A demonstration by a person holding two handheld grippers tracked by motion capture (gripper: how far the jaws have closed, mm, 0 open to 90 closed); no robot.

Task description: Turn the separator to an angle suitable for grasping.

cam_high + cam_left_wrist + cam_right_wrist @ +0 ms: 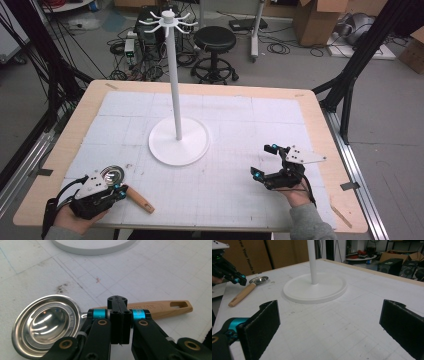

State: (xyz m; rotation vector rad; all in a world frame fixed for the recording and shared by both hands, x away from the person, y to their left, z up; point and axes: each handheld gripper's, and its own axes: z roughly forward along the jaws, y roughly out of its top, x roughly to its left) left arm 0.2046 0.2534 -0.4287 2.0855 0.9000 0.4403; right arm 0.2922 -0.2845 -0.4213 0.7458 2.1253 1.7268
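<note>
1. The left gripper [120, 312] has its jaws pressed flat together with nothing between them. They hover just above the neck of the strainer spoon [75, 322], where the metal bowl meets the wooden handle; whether they touch it cannot be told.
2. In the left gripper view the steel bowl [45, 325] lies to the left of the jaws and the wooden handle [160, 308] runs out to their right, its slotted end farthest from them. The spoon lies flat on the white mat [150, 270].
3. Beyond the jaw tips, farther across the mat, the rim of the round white base [95, 246] shows.
4. The right gripper [265, 162] has its jaws spread wide and empty, low over the mat near the table's near edge.
5. In the right gripper view, straight ahead between the jaws, stands the white stand [314, 262] on its base, well apart from them.
6. Farther off to the left of those jaws lies the spoon, with the left gripper over its neck.
</note>
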